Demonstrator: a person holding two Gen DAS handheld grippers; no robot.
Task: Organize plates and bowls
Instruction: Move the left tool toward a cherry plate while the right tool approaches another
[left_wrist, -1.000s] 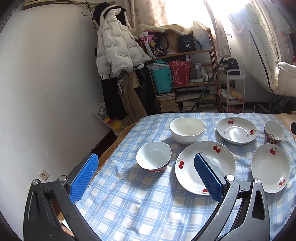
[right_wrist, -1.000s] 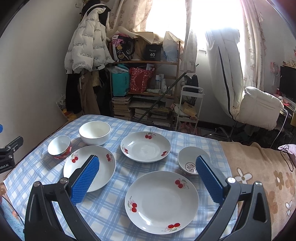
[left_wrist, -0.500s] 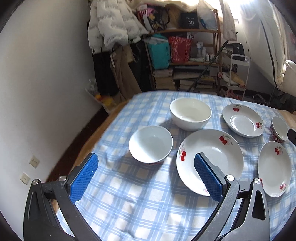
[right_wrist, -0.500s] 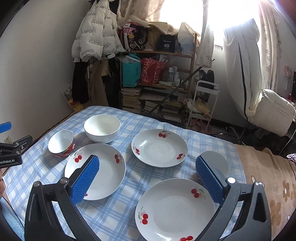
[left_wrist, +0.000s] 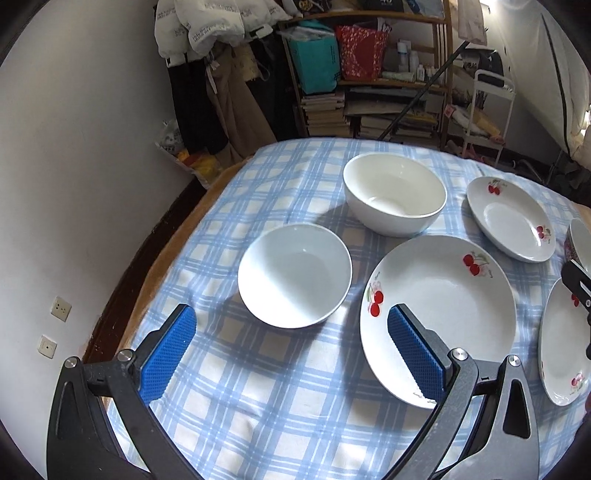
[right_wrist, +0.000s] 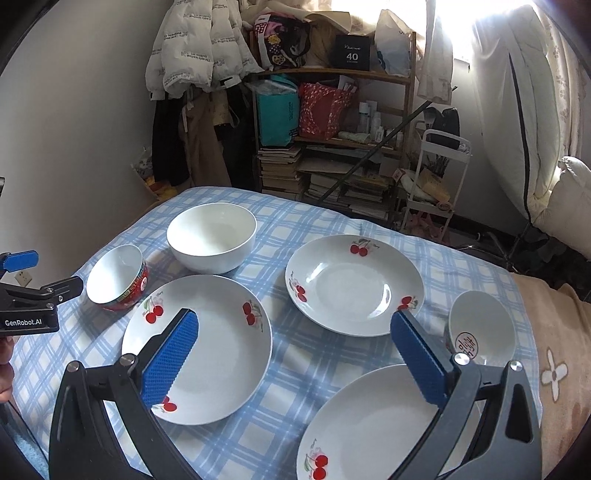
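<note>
Left wrist view: the left gripper (left_wrist: 291, 347), jaws apart and empty, hovers over the small bowl (left_wrist: 294, 275) near the counter's (left_wrist: 258, 398) left edge; best to straddle its rim squarely.

Right wrist view: the right gripper (right_wrist: 295, 358), jaws apart, hangs above three cherry plates (right_wrist: 354, 284), suited for stacking.

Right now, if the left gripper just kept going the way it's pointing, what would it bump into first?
Probably the small bowl: it sits just ahead of the open left gripper, roughly centred between the fingers. Depth is hard to judge.
</note>
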